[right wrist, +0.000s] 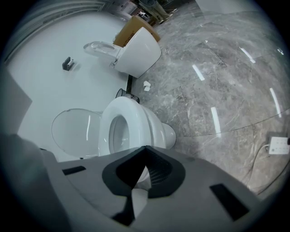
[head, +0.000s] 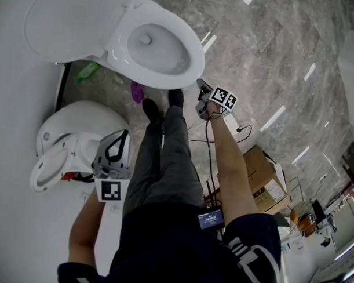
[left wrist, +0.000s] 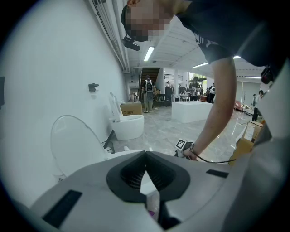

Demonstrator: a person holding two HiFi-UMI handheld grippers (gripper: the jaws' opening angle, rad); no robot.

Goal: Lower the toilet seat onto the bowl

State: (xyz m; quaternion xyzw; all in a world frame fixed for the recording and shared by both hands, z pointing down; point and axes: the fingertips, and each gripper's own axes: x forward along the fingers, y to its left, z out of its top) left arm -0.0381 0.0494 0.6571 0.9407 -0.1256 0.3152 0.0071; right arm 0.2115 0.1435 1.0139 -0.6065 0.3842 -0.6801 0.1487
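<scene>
- While the right gripper (head: 201, 85) hangs just beside the front rim of the bowl (right wrist: 158, 131), its fingers are pressed together with nothing between them. The left gripper (left wrist: 145, 153), well apart beside a second toilet (head: 50, 165), also has its fingers together and empty.
- The toilet seat (right wrist: 136, 124) appears to lie flat on the bowl already, with the lid (right wrist: 74, 131) standing up behind it against the wall. Whether the seat rests fully all round I cannot tell.
- A careless move forward could knock the closed right fingers against the rim or the seat, since they sit so near the front edge.
- If the seat is not quite settled, a push from closed fingers could slip off the smooth plastic and let it drop the last bit with a bang.
- Reaching further back risks catching the lid and tipping that down instead.
- The cable (head: 209, 148) trails down the right arm to the floor (right wrist: 217, 81) near the feet, so a step could snag it and jerk the gripper.
</scene>
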